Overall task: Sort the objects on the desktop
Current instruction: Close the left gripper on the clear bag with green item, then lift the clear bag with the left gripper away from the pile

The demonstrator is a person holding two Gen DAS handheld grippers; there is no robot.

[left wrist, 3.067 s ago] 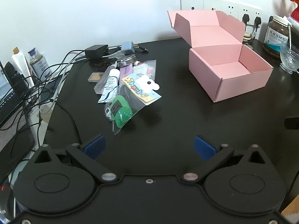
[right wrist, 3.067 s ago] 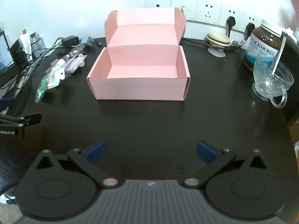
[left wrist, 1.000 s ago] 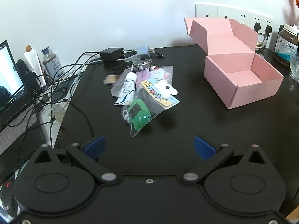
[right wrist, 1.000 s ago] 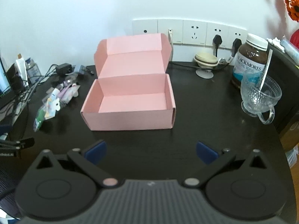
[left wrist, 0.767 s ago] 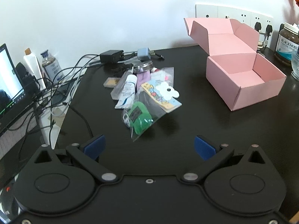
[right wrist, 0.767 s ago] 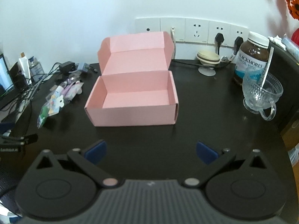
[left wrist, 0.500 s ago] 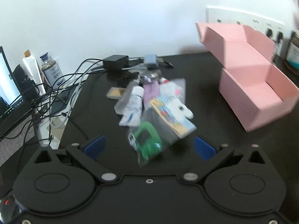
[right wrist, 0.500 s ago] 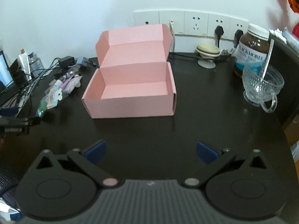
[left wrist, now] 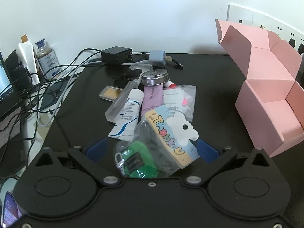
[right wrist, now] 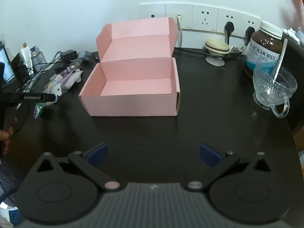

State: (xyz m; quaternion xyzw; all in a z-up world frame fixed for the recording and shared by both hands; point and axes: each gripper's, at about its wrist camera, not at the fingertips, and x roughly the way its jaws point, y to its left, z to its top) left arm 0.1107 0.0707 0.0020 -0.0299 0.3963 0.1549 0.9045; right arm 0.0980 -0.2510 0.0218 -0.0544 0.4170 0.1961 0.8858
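Left gripper (left wrist: 151, 149) spread wide around clear bag (left wrist: 152, 152) (green item inside) at near end of clutter pile beside empty pink box (right wrist: 133, 79); right gripper (right wrist: 153, 152) parted, empty, facing box.

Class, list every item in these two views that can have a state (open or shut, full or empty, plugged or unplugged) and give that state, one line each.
pink box: lid open, empty inside.
left gripper: open, straddling the clear bag.
right gripper: open, holding nothing.
clear bag: lying on the desk, green item inside.
brown jar: upright, white cap on.
glass cup: upright, spoon inside.
black plugs: plugged into wall sockets.
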